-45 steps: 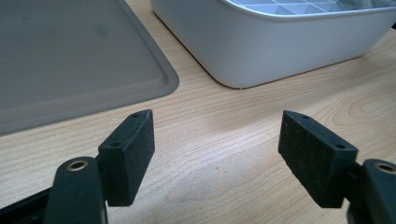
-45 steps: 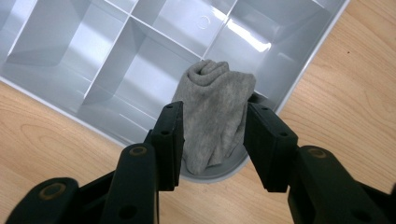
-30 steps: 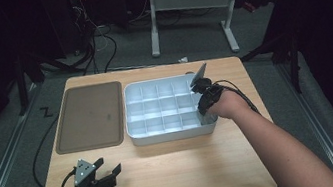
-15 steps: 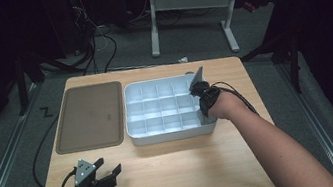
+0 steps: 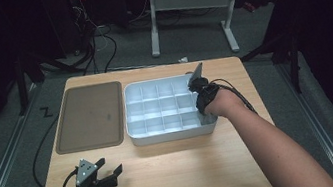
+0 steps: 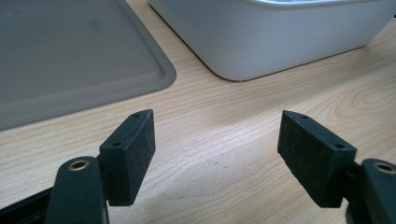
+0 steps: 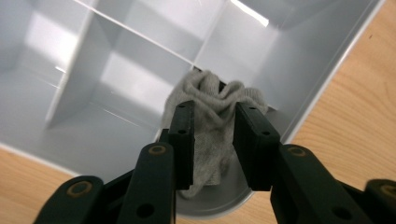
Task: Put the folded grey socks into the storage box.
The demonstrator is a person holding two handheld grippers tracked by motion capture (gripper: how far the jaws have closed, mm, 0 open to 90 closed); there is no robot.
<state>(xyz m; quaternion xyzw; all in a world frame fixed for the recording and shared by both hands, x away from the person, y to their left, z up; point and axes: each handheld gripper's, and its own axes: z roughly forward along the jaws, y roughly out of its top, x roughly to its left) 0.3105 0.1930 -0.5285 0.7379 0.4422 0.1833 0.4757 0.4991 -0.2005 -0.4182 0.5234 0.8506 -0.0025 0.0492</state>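
Since the earlier frames little has shifted: both hands sit where they were. The right gripper jaws have just been opening again after a tighter squeeze, with a grey cloth between them.

Hard to make out: in the high view the right gripper sits at the right end of the white divided bin, and hand and gripper body cover the cloth there. In the right gripper view the cloth's lower part is hidden behind the two black jaws, and the bin's near corner is cut off by them. Whether the pads press the cloth or merely flank it cannot be told for sure; the fabric fills the gap and bulges above the jaw tips, so it reads as a loose grasp.

The cloth: pale grey, knit-looking, crumpled into folds, bunched in a compartment against the bin's outer wall, beside the wooden table.

Left gripper rests near the front left of the table, well apart from the bin. In the left gripper view its jaws stand wide, nothing between them, bare wood beneath. Ahead of it lie the corner of the brown tray and the bin's white wall, both cut off by the frame.
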